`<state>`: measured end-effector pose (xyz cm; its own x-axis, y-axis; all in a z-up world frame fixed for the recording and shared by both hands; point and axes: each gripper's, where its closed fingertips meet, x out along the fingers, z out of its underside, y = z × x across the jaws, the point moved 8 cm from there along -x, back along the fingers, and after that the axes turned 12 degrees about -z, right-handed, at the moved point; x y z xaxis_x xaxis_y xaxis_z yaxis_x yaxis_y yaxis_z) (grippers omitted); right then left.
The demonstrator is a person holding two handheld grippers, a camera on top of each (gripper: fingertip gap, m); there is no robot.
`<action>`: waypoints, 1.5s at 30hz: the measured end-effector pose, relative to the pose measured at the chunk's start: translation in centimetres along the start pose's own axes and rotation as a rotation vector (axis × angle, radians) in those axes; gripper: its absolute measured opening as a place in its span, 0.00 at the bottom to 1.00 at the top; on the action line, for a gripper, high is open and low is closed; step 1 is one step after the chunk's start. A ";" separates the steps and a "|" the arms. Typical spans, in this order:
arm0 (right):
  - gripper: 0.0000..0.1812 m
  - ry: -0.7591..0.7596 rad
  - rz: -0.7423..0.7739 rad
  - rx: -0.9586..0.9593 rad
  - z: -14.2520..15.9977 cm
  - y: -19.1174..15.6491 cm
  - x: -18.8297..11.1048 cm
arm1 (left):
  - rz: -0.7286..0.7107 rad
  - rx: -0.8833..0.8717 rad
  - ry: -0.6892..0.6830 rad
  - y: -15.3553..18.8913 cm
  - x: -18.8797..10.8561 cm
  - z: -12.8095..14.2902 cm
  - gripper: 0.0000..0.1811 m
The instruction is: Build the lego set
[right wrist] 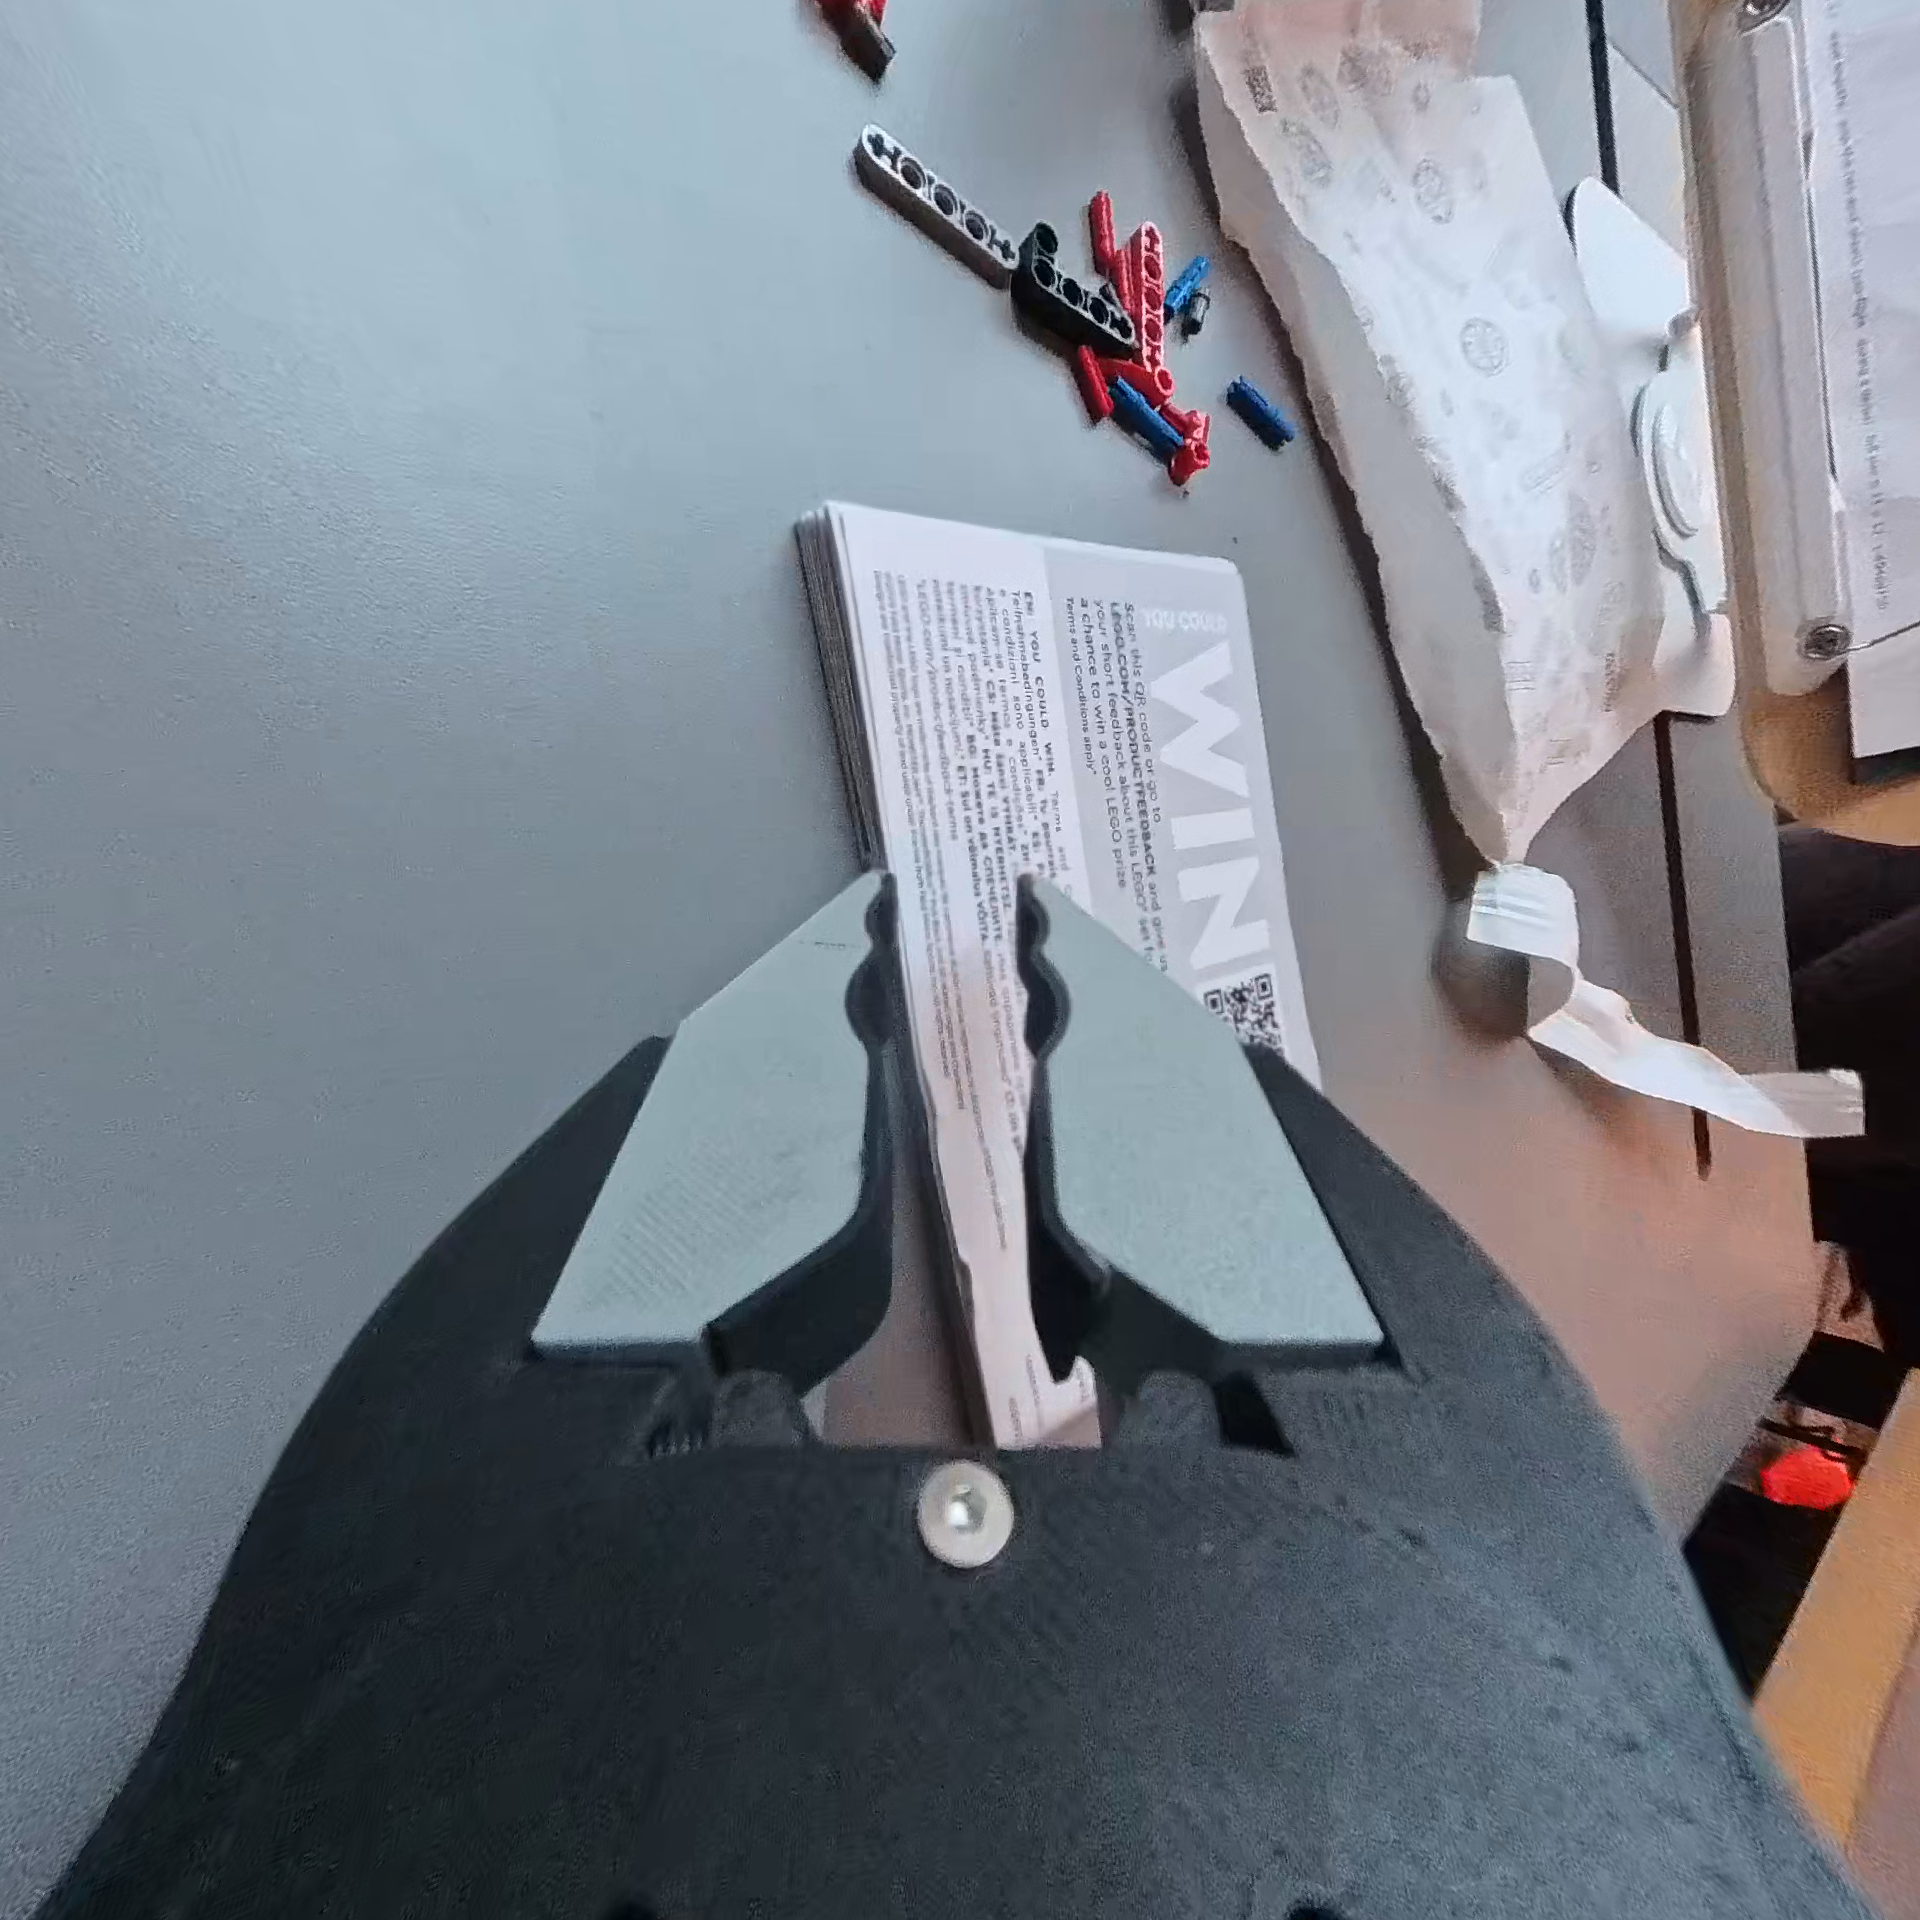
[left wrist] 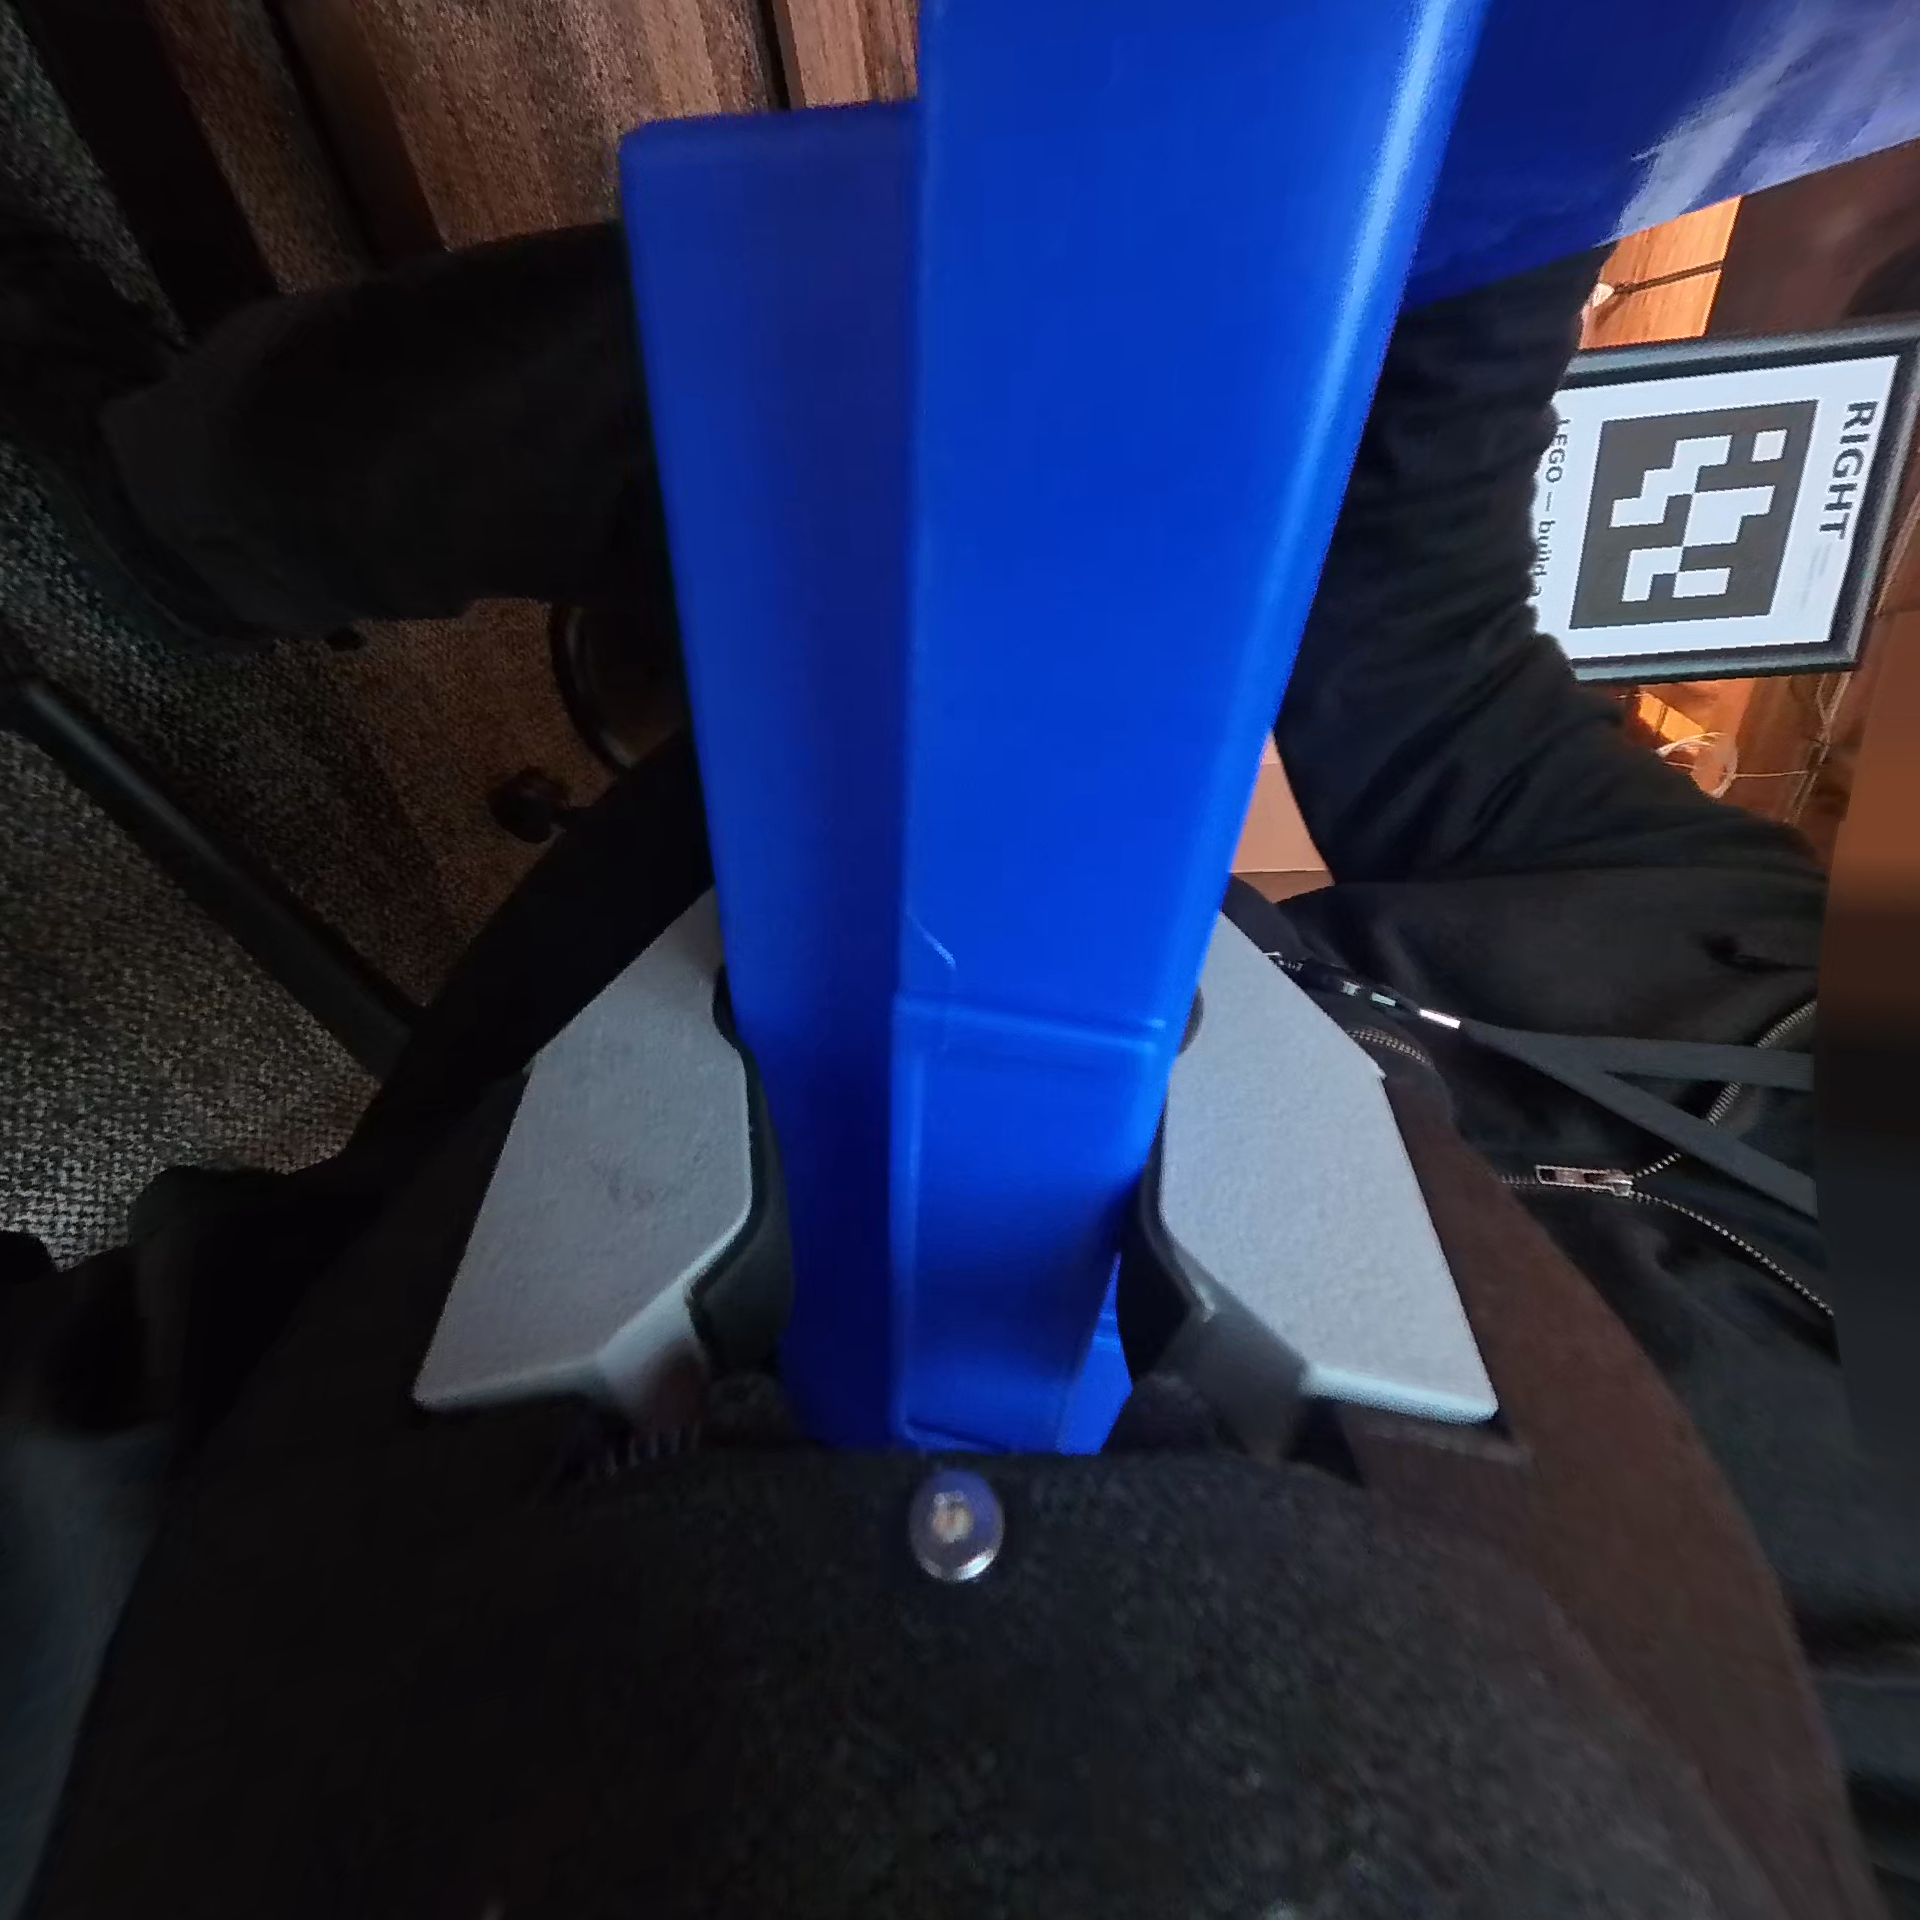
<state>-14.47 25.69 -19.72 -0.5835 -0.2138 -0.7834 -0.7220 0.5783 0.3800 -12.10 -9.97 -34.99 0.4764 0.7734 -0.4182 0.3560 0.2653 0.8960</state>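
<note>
Left gripper (left wrist: 951, 1174): grey fingers clamped on the folded end of a blue cardboard box (left wrist: 997, 644), held off the table; the box's long axis runs straight out from the jaws. A person's dark sleeve (left wrist: 1496, 727) and a framed marker card (left wrist: 1725, 520) lie behind it.

Right gripper (right wrist: 951, 894): jaws slightly apart, nothing pinched, hovering over the near end of the white printed instruction booklet (right wrist: 1049, 727) lying flat on the grey tabletop (right wrist: 364, 520).

Taking the booklet as landmark: its spine runs directly away from the right fingertips, in line with the gap. Beyond its far end sits the loose pile of red, blue and black Lego Technic pieces (right wrist: 1122, 332), with a grey holed beam (right wrist: 935, 203) just left of the pile. A torn paper bag (right wrist: 1434, 416) lies right of the booklet.

Judgement: the right gripper is nearer the booklet and parts; the left is occupied.
</note>
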 end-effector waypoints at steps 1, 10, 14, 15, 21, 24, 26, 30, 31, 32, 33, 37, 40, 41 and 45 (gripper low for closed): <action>0.11 0.001 0.012 -0.003 0.0 0.1 0.0 | 0.000 -0.002 -0.001 -0.1 0.0 0.0 0.42; 0.17 0.001 -0.015 0.024 0.7 0.3 0.2 | 0.002 -0.001 -0.005 0.0 0.0 0.1 0.42; 0.17 -0.008 -0.030 0.024 0.9 0.7 0.3 | 0.002 -0.005 -0.007 0.0 0.0 0.2 0.42; 0.16 -0.008 -0.055 0.018 0.9 0.7 0.4 | 0.003 -0.005 -0.008 -0.1 0.0 0.2 0.42; 0.05 0.022 -0.248 0.063 0.9 1.7 1.0 | 0.003 -0.006 -0.007 -0.1 0.0 0.2 0.42; 0.03 0.064 -0.288 0.107 1.1 2.3 1.2 | 0.003 -0.014 -0.005 -0.3 0.0 0.2 0.42; 0.00 0.100 -0.279 0.117 1.2 2.4 1.0 | 0.003 -0.020 -0.006 -0.4 -0.1 0.2 0.42; 0.00 0.156 -0.290 0.198 1.6 2.6 1.0 | 0.007 -0.030 -0.005 -0.6 -0.1 0.3 0.42; 0.00 0.170 -0.287 0.226 1.7 2.9 0.9 | 0.007 -0.030 -0.006 -0.6 -0.1 0.3 0.42; 0.00 0.189 -0.278 0.257 1.8 3.2 0.8 | 0.008 -0.030 -0.008 -0.6 0.0 0.3 0.42; 0.00 0.208 -0.266 0.286 1.9 3.6 0.7 | 0.008 -0.030 -0.008 -0.6 0.0 0.3 0.42; 0.00 0.252 -0.208 0.299 1.8 4.2 -0.3 | 0.006 -0.032 -0.008 -0.7 0.0 0.3 0.42; 0.13 0.232 -0.263 0.297 1.4 3.6 -0.3 | 0.002 -0.035 -0.003 -0.7 -0.1 0.2 0.42; 0.13 0.211 -0.266 0.285 1.3 3.4 0.0 | 0.002 -0.037 -0.004 -0.8 -0.1 0.2 0.42; 0.14 0.132 -0.210 0.197 1.0 2.6 1.0 | 0.002 -0.051 -0.012 -0.9 0.1 0.2 0.42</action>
<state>-16.51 27.77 -20.01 -0.4819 -0.4373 -0.7593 -0.7535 0.6491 0.1044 -12.21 -10.24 -35.84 0.4865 0.7674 -0.4176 0.3134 0.2929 0.9033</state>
